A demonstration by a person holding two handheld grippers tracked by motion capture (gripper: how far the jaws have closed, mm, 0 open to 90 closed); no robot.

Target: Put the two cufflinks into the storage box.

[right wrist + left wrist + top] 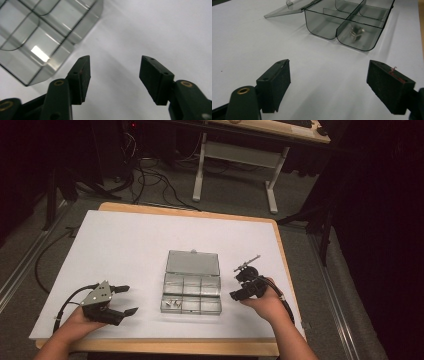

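White table surface (125,245): the clear compartment box (191,292) lay between both grippers; left gripper (328,85) and right gripper (113,75) stood with jaws apart, nothing between them.

white table (125,250), open compartment box (192,292)

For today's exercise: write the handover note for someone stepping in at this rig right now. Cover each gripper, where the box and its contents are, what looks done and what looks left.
Left gripper: open, empty, low over the table left of the box.
Right gripper: open, empty, just right of the box.
Clear compartment box: mid-table on the white sheet, lid folded back flat.
Small metal parts: in the near-left compartment; the other compartments look empty.
Done: box open, some parts inside.
Left: probably closing the lid; neither gripper touches it.
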